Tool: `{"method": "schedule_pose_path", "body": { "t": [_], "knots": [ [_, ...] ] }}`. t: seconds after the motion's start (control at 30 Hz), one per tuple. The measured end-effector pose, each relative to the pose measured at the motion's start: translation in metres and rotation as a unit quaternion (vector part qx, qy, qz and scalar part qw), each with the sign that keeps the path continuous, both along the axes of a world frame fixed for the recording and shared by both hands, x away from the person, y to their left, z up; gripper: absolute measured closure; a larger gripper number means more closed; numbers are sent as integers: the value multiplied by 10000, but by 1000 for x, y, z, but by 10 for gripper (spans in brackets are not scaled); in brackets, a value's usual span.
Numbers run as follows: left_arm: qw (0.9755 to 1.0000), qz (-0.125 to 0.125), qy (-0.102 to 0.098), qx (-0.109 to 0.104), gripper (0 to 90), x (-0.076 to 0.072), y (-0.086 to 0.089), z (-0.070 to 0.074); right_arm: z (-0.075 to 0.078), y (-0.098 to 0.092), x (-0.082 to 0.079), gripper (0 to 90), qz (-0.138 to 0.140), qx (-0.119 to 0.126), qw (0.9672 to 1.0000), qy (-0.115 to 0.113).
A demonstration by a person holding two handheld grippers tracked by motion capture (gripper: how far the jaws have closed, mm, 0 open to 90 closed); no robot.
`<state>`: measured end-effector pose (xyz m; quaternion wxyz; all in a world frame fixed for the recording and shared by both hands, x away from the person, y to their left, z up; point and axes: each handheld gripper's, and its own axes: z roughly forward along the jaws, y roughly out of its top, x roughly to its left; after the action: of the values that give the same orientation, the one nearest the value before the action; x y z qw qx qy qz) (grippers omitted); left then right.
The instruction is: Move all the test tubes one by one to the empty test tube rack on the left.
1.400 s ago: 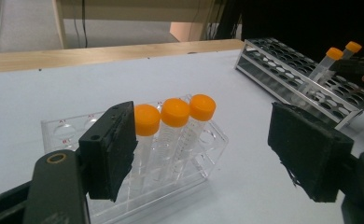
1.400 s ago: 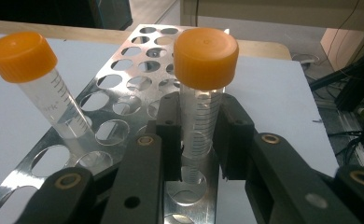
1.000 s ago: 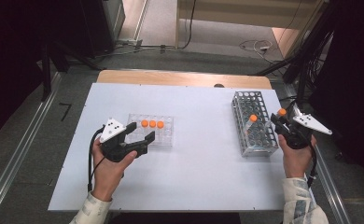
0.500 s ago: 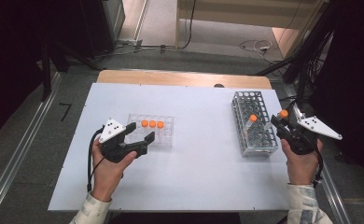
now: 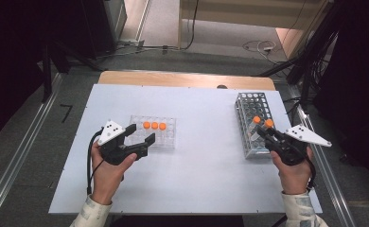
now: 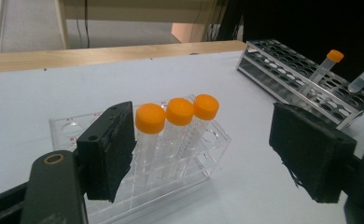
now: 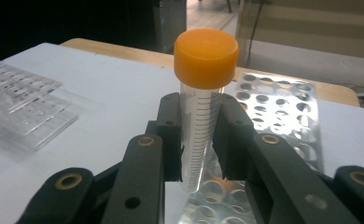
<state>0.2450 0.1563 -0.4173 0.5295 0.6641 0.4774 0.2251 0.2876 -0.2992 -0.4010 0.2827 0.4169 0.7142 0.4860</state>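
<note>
My right gripper (image 5: 265, 133) is shut on a clear tube with an orange cap (image 7: 203, 56), held upright over the near end of the metal rack (image 5: 250, 105). A second orange-capped tube (image 5: 257, 120) leans in that rack just beside it. My left gripper (image 5: 142, 133) stands open at the near left corner of the clear plastic rack (image 5: 169, 142). That rack holds three orange-capped tubes (image 6: 179, 112) in a row. In the left gripper view the left pad (image 6: 108, 149) is close beside the nearest tube, without touching it.
The white table top (image 5: 201, 179) ends at a wooden strip (image 5: 182, 79) along its far edge. Metal rails run along both sides on the floor. Cables lie on the floor beyond the table. Open table surface lies between the two racks.
My right gripper has carried its tube leftward, from beside the metal rack's right edge to over its near end. The left gripper has stayed where it was.
</note>
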Motion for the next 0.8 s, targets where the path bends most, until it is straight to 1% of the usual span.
{"method": "schedule_pose_path", "body": {
  "t": [0.17,0.23,0.37,0.53,0.8],
  "knots": [
    [10000,-7,-3,2,226,-1,0,0,-1,16,-4,716,250,-68,9997,5],
    [10000,-10,-14,-10,227,-1,-1,0,-3,22,-4,716,346,-53,9994,56],
    [10000,-26,-3,2,226,-1,-1,0,-7,33,-5,717,500,-108,9986,104],
    [10000,-36,-6,4,227,-1,-2,0,-12,46,-6,717,693,-111,9973,202],
    [10000,-88,-15,23,227,-2,-5,0,-18,68,-8,717,995,-189,9945,267]
  ]
}}
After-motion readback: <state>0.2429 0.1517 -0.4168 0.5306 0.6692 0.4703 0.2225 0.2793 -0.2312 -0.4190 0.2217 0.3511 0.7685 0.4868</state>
